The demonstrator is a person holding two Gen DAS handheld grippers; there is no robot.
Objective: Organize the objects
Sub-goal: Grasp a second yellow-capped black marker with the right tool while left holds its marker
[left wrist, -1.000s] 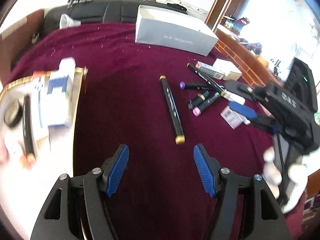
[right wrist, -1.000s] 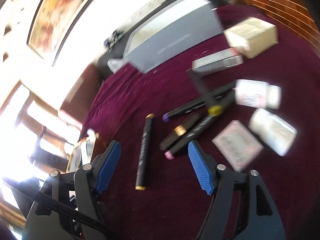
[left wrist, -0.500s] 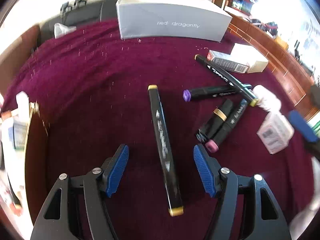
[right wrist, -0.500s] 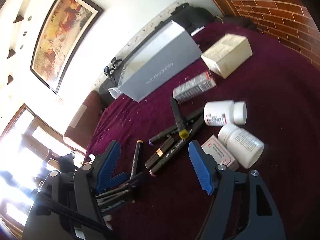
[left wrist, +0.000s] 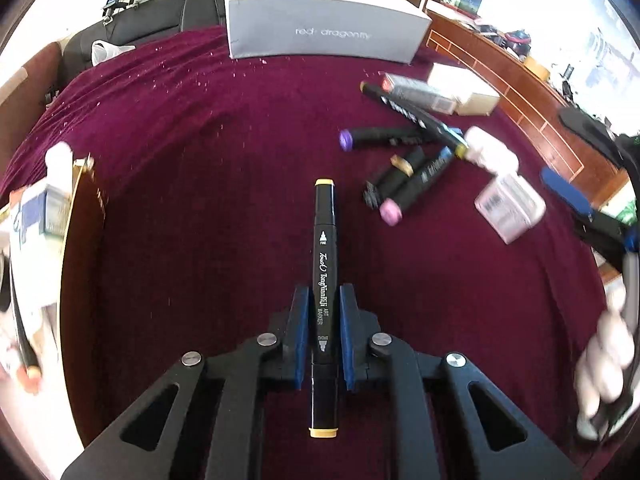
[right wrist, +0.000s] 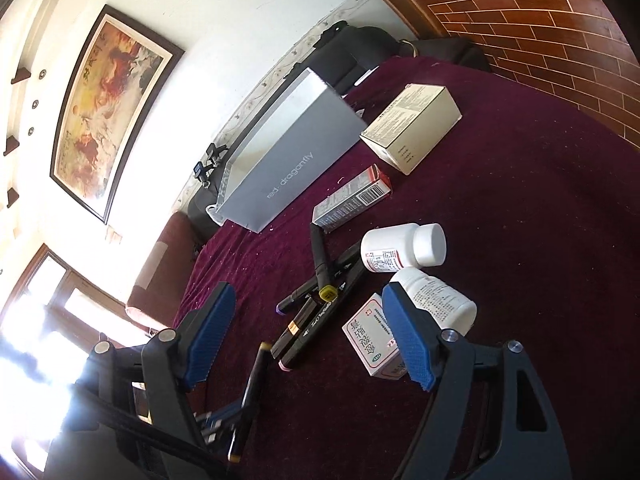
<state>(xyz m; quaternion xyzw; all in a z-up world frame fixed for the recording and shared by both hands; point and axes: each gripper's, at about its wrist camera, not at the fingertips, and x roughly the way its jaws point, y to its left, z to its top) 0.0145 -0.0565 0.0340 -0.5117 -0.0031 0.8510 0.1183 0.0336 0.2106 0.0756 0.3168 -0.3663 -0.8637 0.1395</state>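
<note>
My left gripper (left wrist: 324, 292) is shut on a black marker with yellow caps (left wrist: 323, 232), which points straight ahead over the maroon cloth (left wrist: 200, 200). The right wrist view shows that same marker (right wrist: 252, 380) at lower left. A loose pile of black markers (left wrist: 404, 160) lies ahead to the right, beside white pill bottles (right wrist: 404, 248) and a small white printed box (right wrist: 368, 336). My right gripper (right wrist: 307, 292) hovers above that pile (right wrist: 316, 304); its jaws are opening and grip nothing. It also shows at the right edge (left wrist: 580, 200) of the left wrist view.
A grey "red dragonfly" box (left wrist: 324, 28) stands at the back. A cream carton (right wrist: 412, 124) and a narrow barcode box (right wrist: 352, 196) lie near it. A gold-rimmed tray (left wrist: 76, 200) holding boxes and a marker sits at the left. A gloved hand (left wrist: 608, 360) shows at right.
My left gripper swung right from the tray, came down over the yellow-capped marker and shut on it. My right gripper's view steadied and swung towards the bottles, its jaws a little wider.
</note>
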